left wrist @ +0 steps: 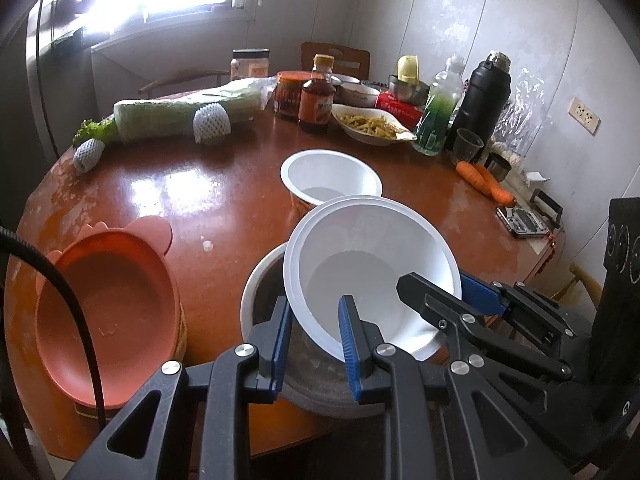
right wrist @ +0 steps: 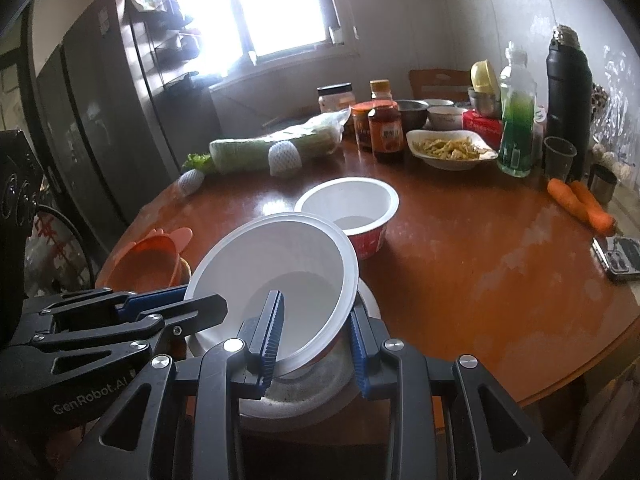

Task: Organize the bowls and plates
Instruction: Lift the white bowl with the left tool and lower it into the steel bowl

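You hold a white bowl (left wrist: 372, 268) between both grippers, tilted, mouth toward you, just above a larger grey-rimmed pot (left wrist: 264, 292) at the near edge of the round table (left wrist: 160, 200). Your left gripper (left wrist: 314, 344) is clamped narrow on the bowl's near rim at about 6 o'clock, one pad inside, one outside. Your right gripper (right wrist: 316, 340) pinches the same rim in its own view, inner pad in the bowl, outer pad against the wall; from the left view its fingers (left wrist: 480, 292) come in at 3 o'clock. The rim reads doubled, so it may be two bowls nested; hard to be sure. A second white bowl with a red wall (right wrist: 352, 216) stands upright at 12 o'clock, just beyond the held one and apart from it. Orange plates (left wrist: 108, 312) sit stacked at 9 o'clock near the table edge. Food, bottles and carrots (left wrist: 486, 182) crowd the far side from 12 to 2 o'clock. Judged step: carrying the bowl to a stacking spot, most likely into the pot below or onto the bowl ahead. Next move calls for levelling the bowl, centring it over the target, lowering with both hands together, then loosening both grips only once it seats.
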Tool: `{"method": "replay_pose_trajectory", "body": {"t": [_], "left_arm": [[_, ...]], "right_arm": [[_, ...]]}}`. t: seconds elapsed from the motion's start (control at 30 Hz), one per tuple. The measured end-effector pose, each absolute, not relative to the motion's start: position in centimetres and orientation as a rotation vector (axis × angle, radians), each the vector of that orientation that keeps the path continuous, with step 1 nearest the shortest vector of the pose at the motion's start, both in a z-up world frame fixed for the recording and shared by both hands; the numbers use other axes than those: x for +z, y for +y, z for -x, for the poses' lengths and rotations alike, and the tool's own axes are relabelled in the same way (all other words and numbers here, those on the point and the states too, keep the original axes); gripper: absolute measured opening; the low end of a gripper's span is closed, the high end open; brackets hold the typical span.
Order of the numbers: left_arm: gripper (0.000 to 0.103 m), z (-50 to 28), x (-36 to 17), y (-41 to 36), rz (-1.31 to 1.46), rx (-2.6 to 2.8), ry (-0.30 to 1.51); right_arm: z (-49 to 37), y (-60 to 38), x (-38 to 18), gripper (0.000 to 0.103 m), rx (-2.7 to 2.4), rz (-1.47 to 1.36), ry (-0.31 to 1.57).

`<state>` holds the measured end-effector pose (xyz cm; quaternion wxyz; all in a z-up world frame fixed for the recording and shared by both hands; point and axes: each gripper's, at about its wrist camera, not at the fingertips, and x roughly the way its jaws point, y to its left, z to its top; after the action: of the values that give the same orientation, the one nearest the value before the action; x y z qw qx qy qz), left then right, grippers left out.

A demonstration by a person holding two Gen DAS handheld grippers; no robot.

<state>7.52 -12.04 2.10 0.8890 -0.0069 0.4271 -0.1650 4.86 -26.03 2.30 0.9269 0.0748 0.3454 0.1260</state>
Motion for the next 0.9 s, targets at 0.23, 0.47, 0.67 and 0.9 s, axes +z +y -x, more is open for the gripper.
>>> {"method": "replay_pose_trajectory", "body": {"t": [0.23,0.47,0.67,0.9], "left_arm": [[0.024,-8.0,0.7,-12.2,0.005,-0.333,0.924],[0.024,-8.1,0.2,-12.3,-0.006,-0.330,0.938],[0.024,-8.1,-0.4,-12.3,-0.016,-0.320,0.954],[0.024,-8.2,-0.6,-12.3,-0.028,-0.309,0.962]], "right_arm": [[-5.2,-25.9,0.8,0.033,0.258,-0.156,0.743],[-5.4,-26.0,0.1,0.033,0.260,-0.155,0.760],[-5.4,-25.8,-0.3,0.033,0.266,-0.146,0.773],[-5.7,-25.6,-0.7,0.033,0.264,-0.136,0.783]]}}
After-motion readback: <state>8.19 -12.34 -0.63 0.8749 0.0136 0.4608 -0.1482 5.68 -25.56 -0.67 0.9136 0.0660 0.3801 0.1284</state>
